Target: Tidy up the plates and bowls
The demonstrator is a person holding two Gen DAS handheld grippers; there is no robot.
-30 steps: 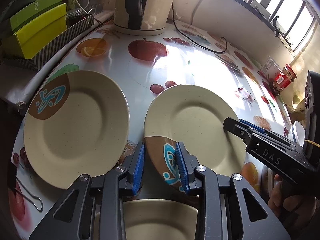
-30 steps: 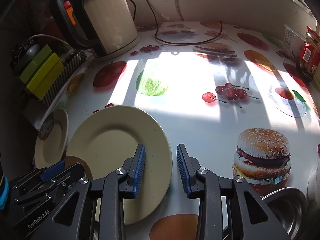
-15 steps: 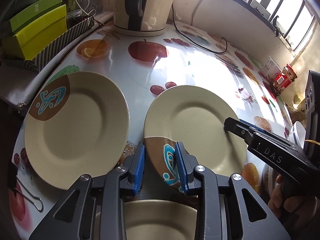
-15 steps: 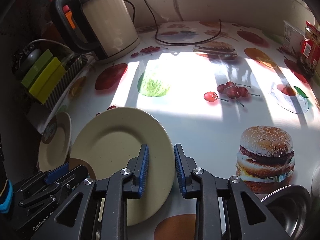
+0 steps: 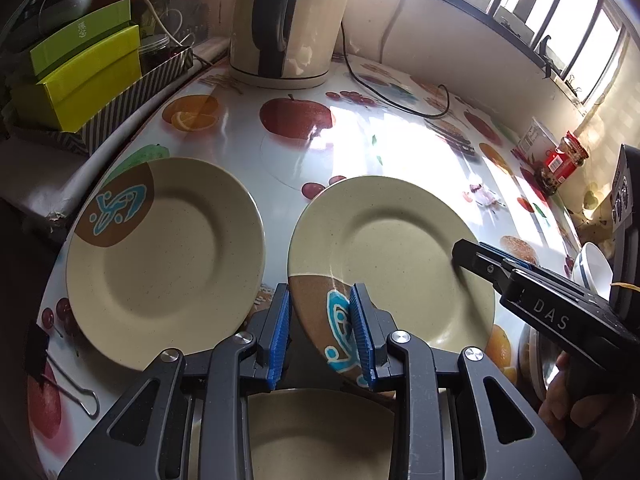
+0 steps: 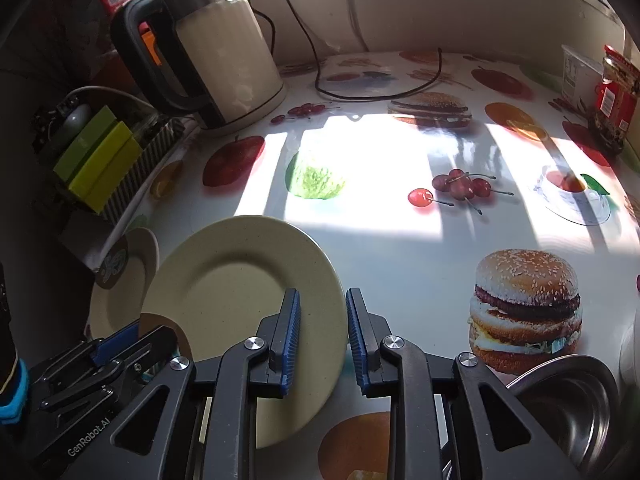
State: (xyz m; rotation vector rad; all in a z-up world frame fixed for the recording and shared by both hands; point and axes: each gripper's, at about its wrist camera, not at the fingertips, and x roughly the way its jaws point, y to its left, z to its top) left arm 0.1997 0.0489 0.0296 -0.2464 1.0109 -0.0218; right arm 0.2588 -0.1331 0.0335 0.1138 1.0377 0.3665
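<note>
1. Left wrist view: two beige plates lie side by side on the fruit-print table. The far plate is by the table's edge. The near plate has both tongs on it.
2. The left gripper straddles the near plate's rim at its brown-and-blue patch, jaws partly open. I cannot tell whether the pads actually press on it.
3. The right gripper has just been closing, with the opposite rim of that plate between its jaws. A sliver of gap shows beside the outer pad, so I'd say it has no hold yet.
4. A third plate lies just under the left gripper. A steel bowl and a white bowl wait off to the right.
5. To my eye these plates are stiff, glazed and slick, moderately heavy, and would chip or break if dropped.
6. The raised rim is the only place to pinch. Two opposite holds should keep the plate level, and a one-sided hold would likely let it swing down.
</note>
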